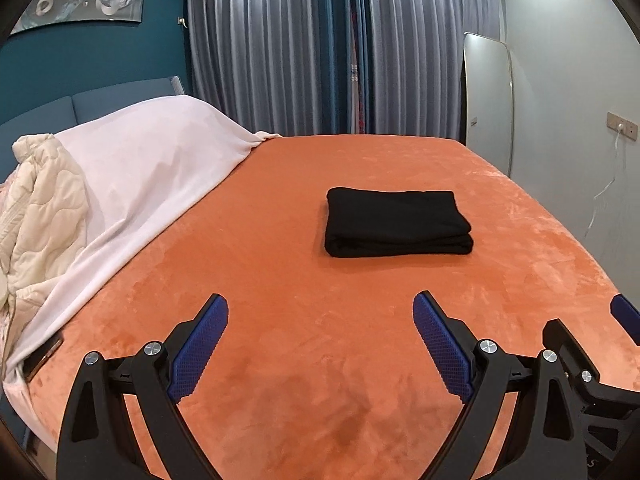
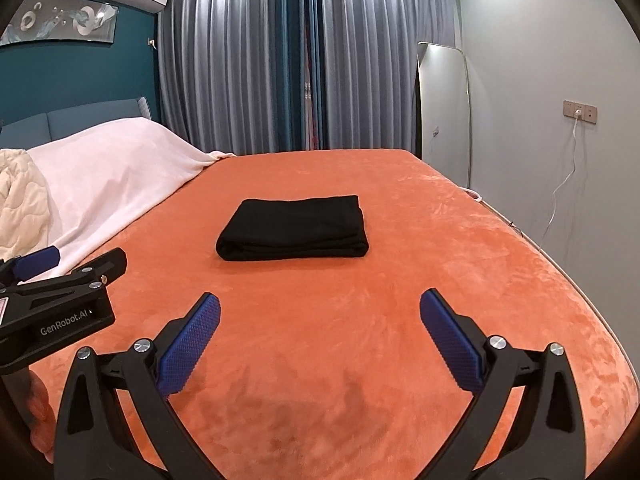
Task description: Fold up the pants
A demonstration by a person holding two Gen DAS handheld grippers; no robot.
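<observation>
Both claws, left claw [image 1: 320, 312] and right claw [image 2: 320, 308], stand released and empty above the bed [image 1: 280, 360]; folded pants [image 1: 397, 222] lie ahead, well apart.

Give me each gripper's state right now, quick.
Left gripper: open, holding nothing.
Right gripper: open, holding nothing.

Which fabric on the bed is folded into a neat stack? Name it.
The black pants, folded in a rectangle on the orange blanket. The white sheet is draped loosely and the cream quilt is bunched up.
</observation>
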